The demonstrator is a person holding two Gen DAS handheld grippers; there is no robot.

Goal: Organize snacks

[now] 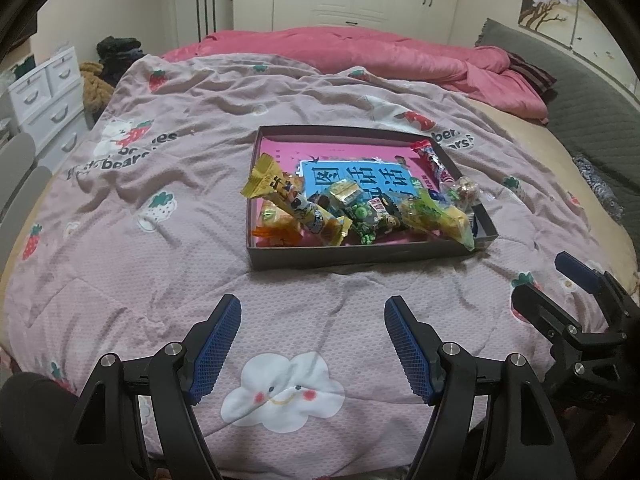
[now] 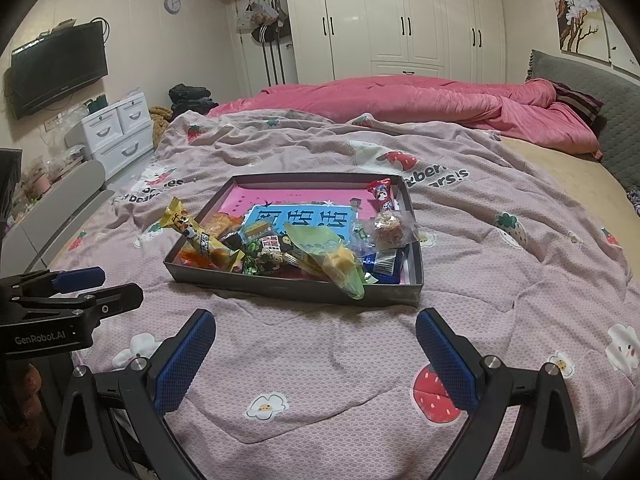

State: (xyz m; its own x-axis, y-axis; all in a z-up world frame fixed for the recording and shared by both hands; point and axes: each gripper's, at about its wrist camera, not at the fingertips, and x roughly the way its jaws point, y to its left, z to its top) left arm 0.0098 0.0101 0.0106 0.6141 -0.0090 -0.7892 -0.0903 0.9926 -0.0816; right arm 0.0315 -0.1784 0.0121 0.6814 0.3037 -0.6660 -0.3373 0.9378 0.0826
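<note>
**A:** Where do I stand relative to the snacks?

**B:** The snack pile (image 1: 360, 210) lies in the shallow dark box (image 1: 372, 254) at the middle of the bed, on the pink quilt (image 1: 160, 240). My left gripper (image 1: 313, 350) hovers short of the box's near edge, fingers spread, nothing between them. My right gripper (image 2: 316, 360) is the same: released, empty, well short of the box.

**A:** Any difference between the views?

**B:** In the left view the long yellow wrapper (image 1: 296, 204) overhangs the box's left wall, and the right gripper shows at the right edge. The right view adds a wall television (image 2: 60, 68), a clock (image 2: 172, 3), and blue packets (image 2: 386, 262) in the box's near right corner.
</note>
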